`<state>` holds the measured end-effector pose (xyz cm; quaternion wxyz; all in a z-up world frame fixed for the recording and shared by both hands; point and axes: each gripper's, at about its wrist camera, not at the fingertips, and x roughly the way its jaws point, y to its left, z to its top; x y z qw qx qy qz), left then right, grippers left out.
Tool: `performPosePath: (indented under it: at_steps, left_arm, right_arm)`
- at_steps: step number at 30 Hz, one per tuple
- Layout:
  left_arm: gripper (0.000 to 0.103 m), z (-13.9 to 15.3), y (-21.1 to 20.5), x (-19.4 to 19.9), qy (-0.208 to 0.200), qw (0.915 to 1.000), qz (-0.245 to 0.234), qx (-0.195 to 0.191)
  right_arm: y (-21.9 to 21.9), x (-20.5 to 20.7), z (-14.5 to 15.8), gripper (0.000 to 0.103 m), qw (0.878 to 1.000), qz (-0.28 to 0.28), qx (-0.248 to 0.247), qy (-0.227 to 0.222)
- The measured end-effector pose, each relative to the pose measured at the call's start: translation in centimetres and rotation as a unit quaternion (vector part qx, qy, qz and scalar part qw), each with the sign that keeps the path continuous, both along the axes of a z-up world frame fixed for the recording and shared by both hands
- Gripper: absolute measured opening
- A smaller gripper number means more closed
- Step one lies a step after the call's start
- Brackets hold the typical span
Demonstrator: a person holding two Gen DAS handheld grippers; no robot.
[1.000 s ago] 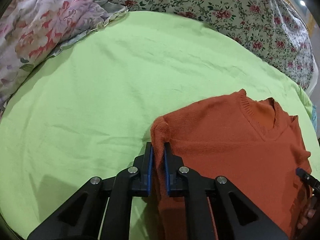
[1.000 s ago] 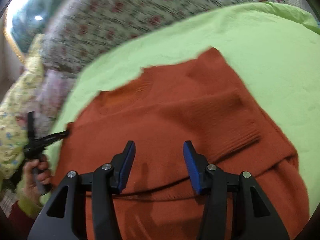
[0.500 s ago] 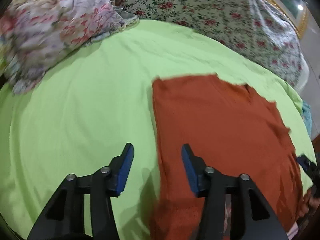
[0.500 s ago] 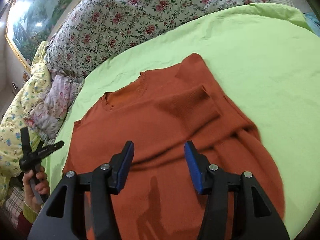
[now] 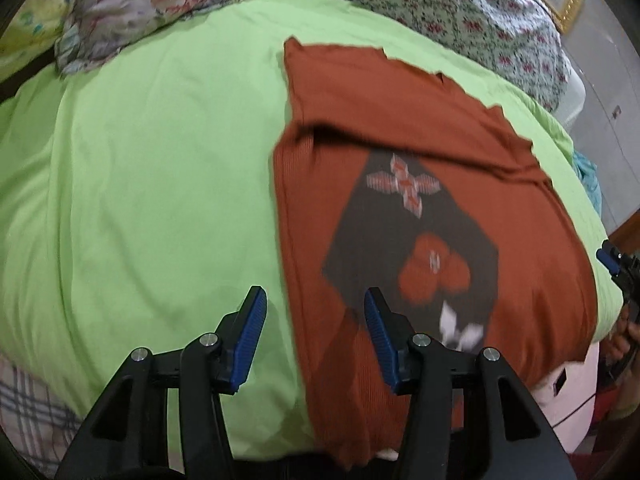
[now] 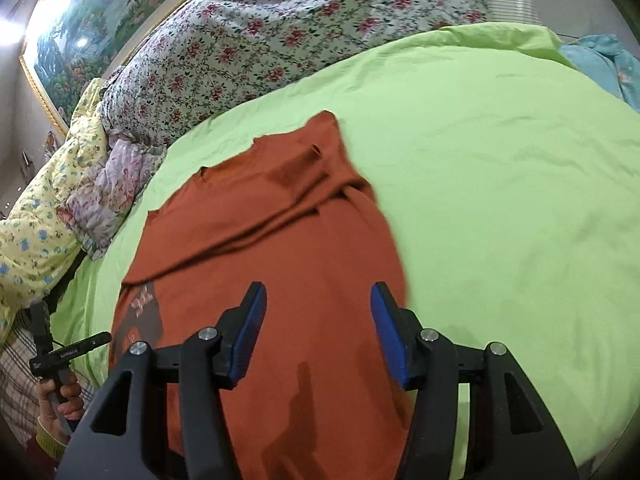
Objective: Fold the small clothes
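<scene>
Both grippers hang with fingers spread and empty: the left gripper (image 5: 312, 332) at the sweater's near left edge, the right gripper (image 6: 316, 332) over its lower body. The rust-orange sweater (image 5: 400, 128) lies on the green bedsheet (image 5: 160, 160), hem drooping off the near edge. Both sleeves look folded in across the chest; folding the body in half seems left. Beyond lie a ruffled floral pillow (image 5: 132, 4) and floral quilt (image 6: 256, 40), well apart, blocking nothing.

Your left hand-held gripper (image 5: 314, 336) and right hand-held gripper (image 6: 318, 330) look alike: black angular frames, silver screws (three each side), ribbed blue pads (image 6: 250, 332) lining both fingers.
</scene>
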<state>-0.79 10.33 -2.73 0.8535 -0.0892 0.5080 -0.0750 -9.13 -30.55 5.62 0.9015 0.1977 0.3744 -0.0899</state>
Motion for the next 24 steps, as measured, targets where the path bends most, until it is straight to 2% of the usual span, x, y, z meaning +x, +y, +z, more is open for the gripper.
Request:
performPosePath:
  at_steps: [6,12,17,24]
  left_arm:
    - [0.056,-1.7,-0.8,-4.7,0.019,0.9997,-0.017,-0.001]
    - [0.058,-3.9,-2.6,-7.7,0.046,0.9982,-0.039,-0.008]
    - [0.061,-6.1,-3.7,-8.3,0.07,0.996,-0.05,-0.024]
    - [0.062,-6.4,-3.4,-8.3,0.068,0.9946,-0.063,-0.047]
  right_arm:
    - [-0.8,-4.1,-0.8,0.057,1.0,0.004,0.007,0.012]
    - [-1.2,-7.0,-2.0,0.057,0.999,0.022,0.021,0.029]
    - [-1.1,-8.5,-3.0,0.057,0.998,0.038,0.027,0.048]
    - [-1.0,-9.4,-3.7,0.057,0.995,0.073,0.045,0.054]
